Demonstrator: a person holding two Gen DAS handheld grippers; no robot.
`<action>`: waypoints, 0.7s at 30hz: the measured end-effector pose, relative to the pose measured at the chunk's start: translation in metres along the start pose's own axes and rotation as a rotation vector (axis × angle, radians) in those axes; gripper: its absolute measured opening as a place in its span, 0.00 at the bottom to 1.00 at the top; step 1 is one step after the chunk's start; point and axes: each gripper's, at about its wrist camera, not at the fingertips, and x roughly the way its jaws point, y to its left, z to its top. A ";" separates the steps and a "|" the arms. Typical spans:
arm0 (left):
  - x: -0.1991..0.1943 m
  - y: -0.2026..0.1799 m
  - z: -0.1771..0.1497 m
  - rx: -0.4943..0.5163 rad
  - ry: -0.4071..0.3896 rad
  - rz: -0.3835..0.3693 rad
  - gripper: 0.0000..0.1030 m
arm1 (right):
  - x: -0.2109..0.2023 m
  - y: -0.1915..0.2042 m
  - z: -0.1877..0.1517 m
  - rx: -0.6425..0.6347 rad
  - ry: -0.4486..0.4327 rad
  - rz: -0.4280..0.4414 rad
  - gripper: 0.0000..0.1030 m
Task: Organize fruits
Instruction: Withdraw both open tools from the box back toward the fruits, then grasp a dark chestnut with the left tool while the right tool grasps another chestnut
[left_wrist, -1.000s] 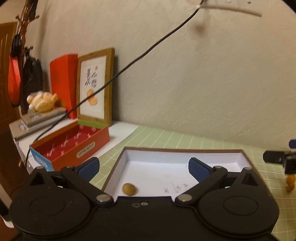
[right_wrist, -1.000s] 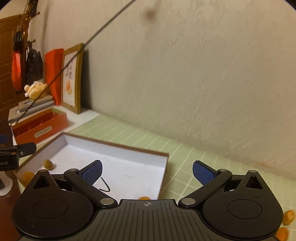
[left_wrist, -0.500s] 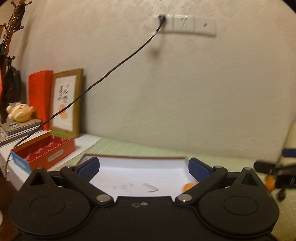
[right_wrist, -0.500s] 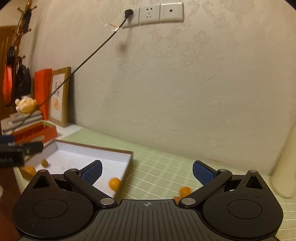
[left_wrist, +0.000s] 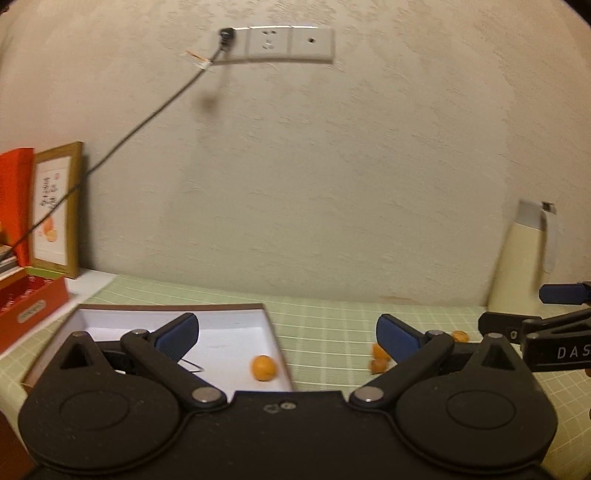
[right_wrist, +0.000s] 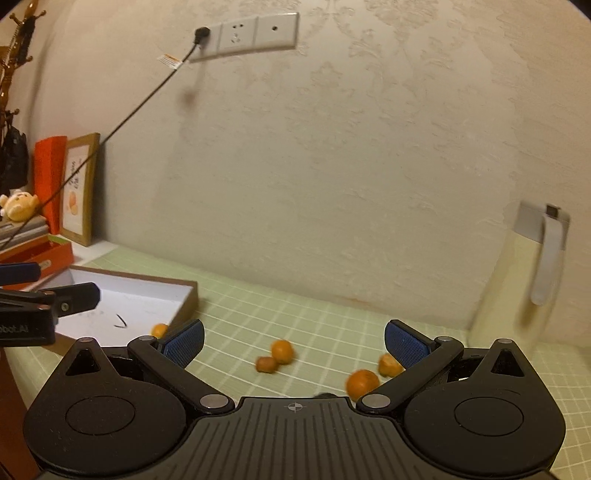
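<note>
Fruits, small, round and orange, lie loose on the green grid mat. From my right gripper (right_wrist: 293, 341), fingers spread and empty, a touching pair (right_wrist: 277, 356) sits at twelve o'clock and a larger fruit (right_wrist: 362, 384) near its right finger at two o'clock. My left gripper (left_wrist: 287, 334), also spread and empty, hovers by the shallow white cardboard tray (left_wrist: 273, 332), one fruit (left_wrist: 263, 367) inside. I judge the right is nearer.

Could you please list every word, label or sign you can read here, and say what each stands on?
"DAS", cut off by the frame edge: right gripper body.
"obot.AI", cut off: left gripper body.
Framed picture: brush characters, too blurred.
Red box label: unreadable.
Cable tag: too small.
</note>
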 end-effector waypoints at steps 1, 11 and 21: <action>0.003 -0.004 -0.001 0.004 0.005 -0.008 0.94 | 0.000 -0.003 -0.001 -0.004 0.004 -0.010 1.00; 0.028 -0.035 -0.016 0.038 0.076 -0.064 0.93 | 0.009 -0.035 -0.023 0.000 0.091 -0.101 1.00; 0.053 -0.066 -0.033 0.096 0.130 -0.120 0.90 | 0.026 -0.061 -0.047 -0.003 0.161 -0.130 1.00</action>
